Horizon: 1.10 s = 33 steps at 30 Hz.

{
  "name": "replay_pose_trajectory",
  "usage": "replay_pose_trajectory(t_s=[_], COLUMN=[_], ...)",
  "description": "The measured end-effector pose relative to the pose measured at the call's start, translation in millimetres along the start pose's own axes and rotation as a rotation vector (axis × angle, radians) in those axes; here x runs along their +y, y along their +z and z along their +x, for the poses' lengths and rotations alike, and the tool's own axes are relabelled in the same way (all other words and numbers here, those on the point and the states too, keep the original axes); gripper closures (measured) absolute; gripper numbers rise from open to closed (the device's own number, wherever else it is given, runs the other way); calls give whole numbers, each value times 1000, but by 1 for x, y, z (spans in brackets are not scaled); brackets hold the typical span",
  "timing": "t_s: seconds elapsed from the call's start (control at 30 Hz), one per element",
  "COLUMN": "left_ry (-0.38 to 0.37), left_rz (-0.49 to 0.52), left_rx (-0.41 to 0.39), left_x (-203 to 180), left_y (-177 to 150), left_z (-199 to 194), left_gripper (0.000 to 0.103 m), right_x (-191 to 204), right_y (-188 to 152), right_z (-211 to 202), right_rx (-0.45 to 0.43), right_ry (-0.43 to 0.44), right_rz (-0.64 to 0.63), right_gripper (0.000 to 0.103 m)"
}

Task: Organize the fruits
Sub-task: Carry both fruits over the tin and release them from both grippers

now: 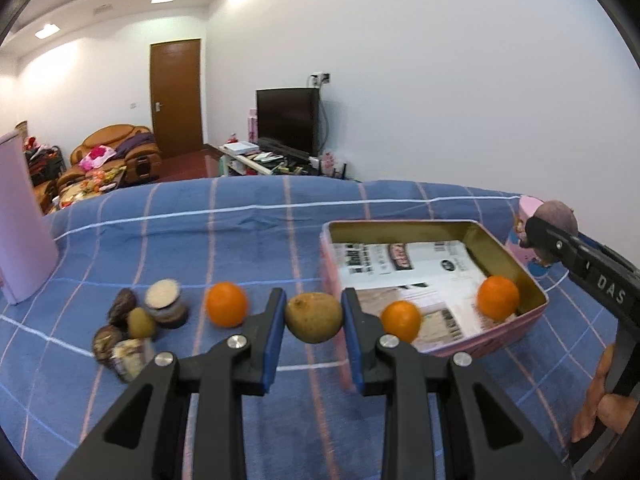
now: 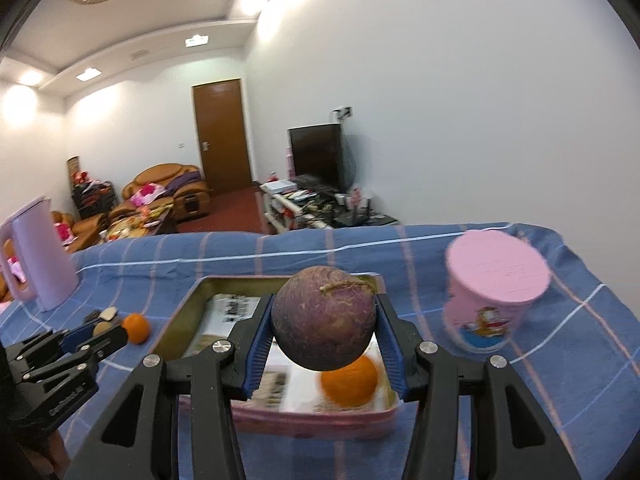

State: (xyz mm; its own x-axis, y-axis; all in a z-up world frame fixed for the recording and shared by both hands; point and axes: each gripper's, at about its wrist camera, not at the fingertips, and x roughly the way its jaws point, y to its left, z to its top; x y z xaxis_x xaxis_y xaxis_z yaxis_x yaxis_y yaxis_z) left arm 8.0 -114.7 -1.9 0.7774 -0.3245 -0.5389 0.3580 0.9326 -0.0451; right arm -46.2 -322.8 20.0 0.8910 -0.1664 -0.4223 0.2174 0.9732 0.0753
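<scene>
Blue checked cloth (image 1: 248, 240) covers the work surface. Nearest, a kiwi (image 1: 314, 317) is pinched at its widest part between the pads of the left gripper (image 1: 313, 322) and is held clear of the cloth; its skin is judged soft and easily bruised, so light pressure is advised. A purple round fruit (image 2: 325, 319) is clamped across its middle by the right gripper (image 2: 324, 330); it is judged firm, smooth and heavier. Beyond, two oranges (image 1: 498, 295) are seen in the pink tin (image 1: 534, 284).

A home living room: sofa (image 1: 116, 148), television (image 1: 287, 120), wooden door (image 1: 176, 96).
</scene>
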Motion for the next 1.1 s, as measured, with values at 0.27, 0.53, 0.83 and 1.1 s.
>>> replay_pose_trajectory(t_s=[0.27,0.53,0.83,1.1], left_ry=[-53,-54,-43,-58], left_rz=[29,19,13,27], left_rx=[16,68,146,172], left_x=[-40,-73,-80,-85], left_y=[9,12,14,13], left_z=[19,40,59,64], left_gripper=[73,73,73,73], right_x=[-31,-21,-10,-11], right_y=[6,7,3,1], right_z=[15,42,71,78], right_rx=[23,69,162,210], right_ry=[-67,-40,13,108], right_rz=[35,-31,-100,-77], right_gripper=[52,52,52,52])
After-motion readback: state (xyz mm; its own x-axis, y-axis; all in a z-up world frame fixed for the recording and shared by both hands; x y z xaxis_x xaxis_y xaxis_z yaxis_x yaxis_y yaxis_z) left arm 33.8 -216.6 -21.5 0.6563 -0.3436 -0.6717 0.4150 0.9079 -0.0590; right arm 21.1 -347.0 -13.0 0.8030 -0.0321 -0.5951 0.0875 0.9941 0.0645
